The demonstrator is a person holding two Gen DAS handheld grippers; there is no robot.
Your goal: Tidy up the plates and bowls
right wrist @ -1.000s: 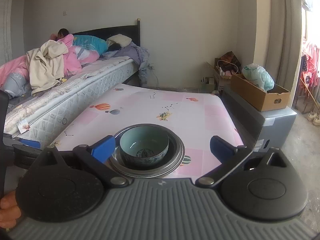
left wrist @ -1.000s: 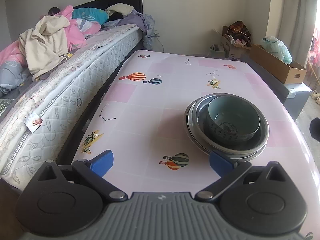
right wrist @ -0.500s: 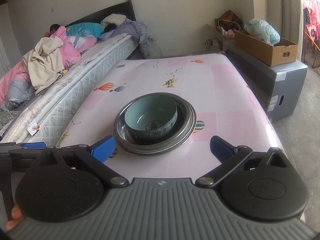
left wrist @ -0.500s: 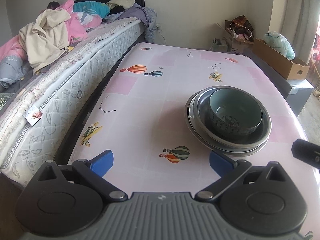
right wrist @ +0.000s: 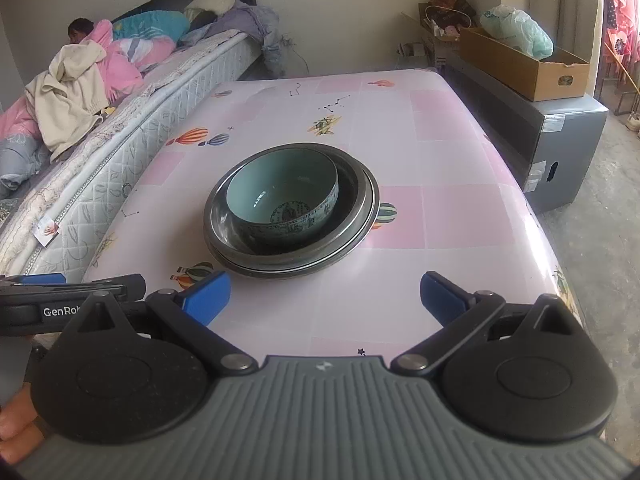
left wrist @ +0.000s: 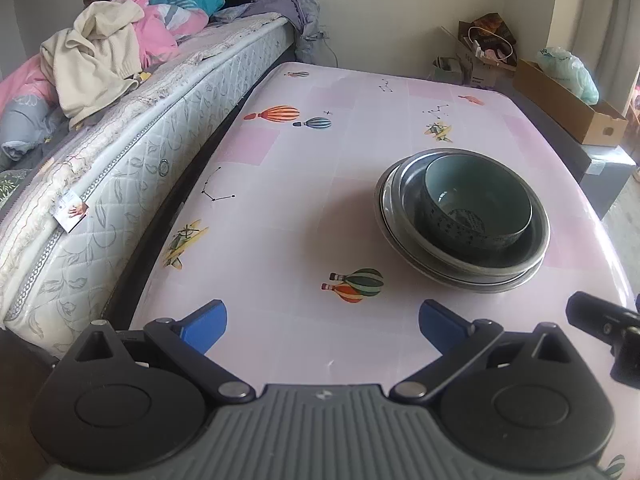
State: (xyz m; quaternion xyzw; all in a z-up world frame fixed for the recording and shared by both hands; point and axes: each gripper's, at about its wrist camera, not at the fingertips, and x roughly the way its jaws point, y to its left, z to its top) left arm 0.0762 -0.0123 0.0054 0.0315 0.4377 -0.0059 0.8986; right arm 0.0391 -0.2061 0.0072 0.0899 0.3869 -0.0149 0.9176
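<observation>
Teal bowl [right wrist: 282,196], one, in seemingly three metal plates [right wrist: 360,216], both grippers [left wrist: 322,326] [right wrist: 324,298] spread, empty.

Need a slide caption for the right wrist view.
Open right tool faces the teal bowl nested in stacked metal plates on the pink table.

A pink table [left wrist: 304,208] printed with hot-air balloons and constellations is spreading out ahead of the jaws. To their left, a quilted mattress [left wrist: 132,168] is running alongside it, with a cream garment [left wrist: 96,64] and pink bedding [left wrist: 160,28] lying heaped on top. Far ahead to the right, a cardboard box [right wrist: 520,60] is holding a green plastic bag [right wrist: 520,30] on a grey cabinet [right wrist: 560,148].
</observation>
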